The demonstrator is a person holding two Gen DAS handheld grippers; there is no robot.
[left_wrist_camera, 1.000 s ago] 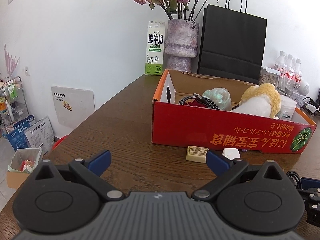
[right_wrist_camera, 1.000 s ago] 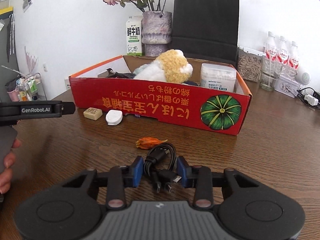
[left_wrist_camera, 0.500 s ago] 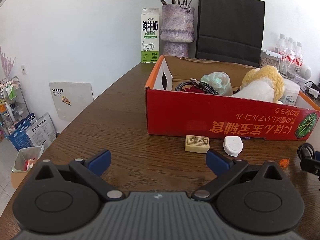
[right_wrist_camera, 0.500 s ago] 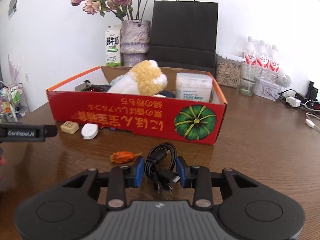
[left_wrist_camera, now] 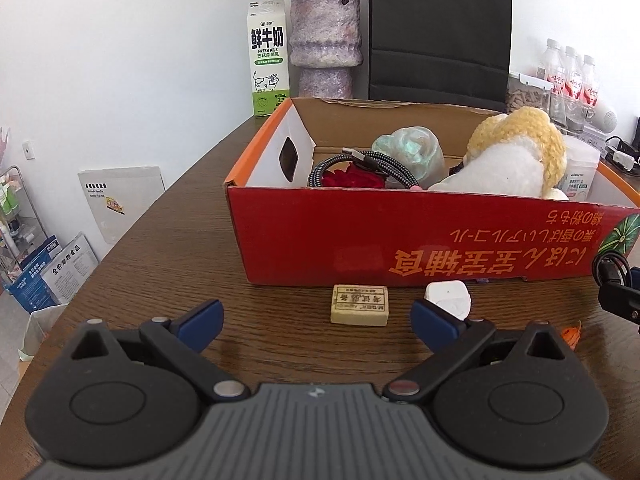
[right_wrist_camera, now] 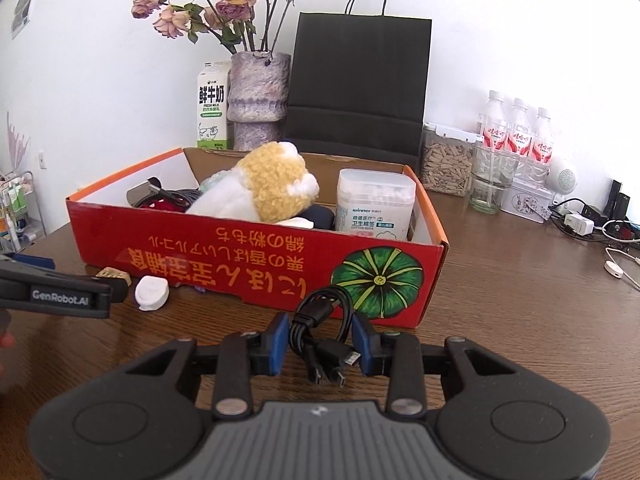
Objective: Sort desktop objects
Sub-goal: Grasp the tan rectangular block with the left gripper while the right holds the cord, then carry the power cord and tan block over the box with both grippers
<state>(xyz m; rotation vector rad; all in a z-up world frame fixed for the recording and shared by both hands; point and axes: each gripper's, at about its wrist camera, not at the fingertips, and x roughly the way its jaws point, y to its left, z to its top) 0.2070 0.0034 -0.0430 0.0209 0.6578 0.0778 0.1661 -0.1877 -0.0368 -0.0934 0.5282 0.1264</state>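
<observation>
My right gripper (right_wrist_camera: 322, 342) is shut on a coiled black USB cable (right_wrist_camera: 320, 320), held just in front of the red cardboard box (right_wrist_camera: 256, 256). In the left wrist view that cable (left_wrist_camera: 610, 270) shows at the right edge. My left gripper (left_wrist_camera: 318, 322) is open and low over the table. A tan eraser (left_wrist_camera: 360, 310) lies just ahead between its fingers, with a white oval case (left_wrist_camera: 448, 298) by the right fingertip. Both lie against the front of the box (left_wrist_camera: 400, 240). An orange scrap (left_wrist_camera: 572, 332) lies to the right. The left gripper (right_wrist_camera: 52, 294) enters the right wrist view beside the eraser (right_wrist_camera: 114, 274) and case (right_wrist_camera: 151, 293).
The box holds a plush toy (right_wrist_camera: 272, 188), a cotton swab tub (right_wrist_camera: 374, 200), a braided cable (left_wrist_camera: 360, 164) and a red flower. Behind it stand a milk carton (right_wrist_camera: 212, 112), a vase (right_wrist_camera: 258, 100) and a black paper bag (right_wrist_camera: 360, 80). Bottles, jars and chargers sit at the right.
My left gripper has moved in toward the eraser and the box front. The right gripper keeps its hold on the cable and has tilted up; the orange scrap has left its view.
</observation>
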